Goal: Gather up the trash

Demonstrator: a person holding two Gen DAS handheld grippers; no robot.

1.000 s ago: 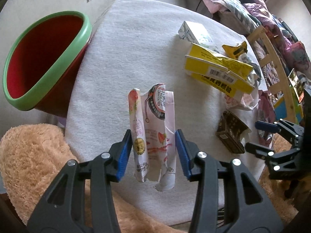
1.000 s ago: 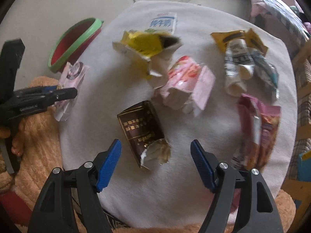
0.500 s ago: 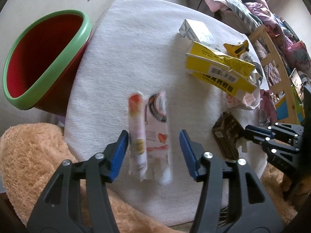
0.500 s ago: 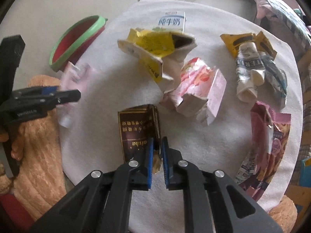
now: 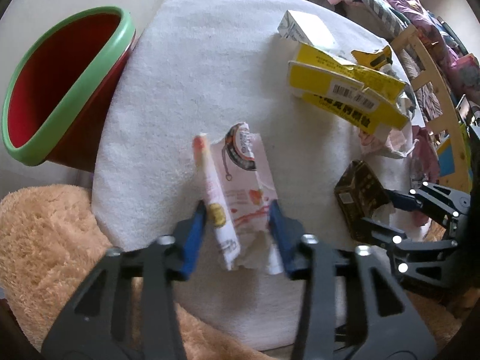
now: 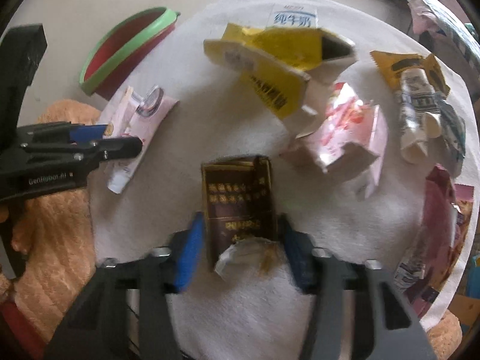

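A crumpled pink-and-white wrapper lies near the front edge of the round white-covered table. My left gripper points down over it, its jaws closing, and both blue pads touch the wrapper's sides. From the right wrist view, the left gripper sits over the same wrapper. A torn dark brown carton lies between the jaws of my right gripper, which are opening with the pads just beside it. The red bin with a green rim stands off the table's left edge.
A yellow carton, a white milk carton, a pink strawberry carton and several snack bags litter the far and right side. Tan plush fabric lies below the table's front edge. A wooden chair stands right.
The left jaws widened, then narrowed onto the wrapper again. The right jaws went from wide to shut at the brown carton's torn end, then parted and now straddle the carton.
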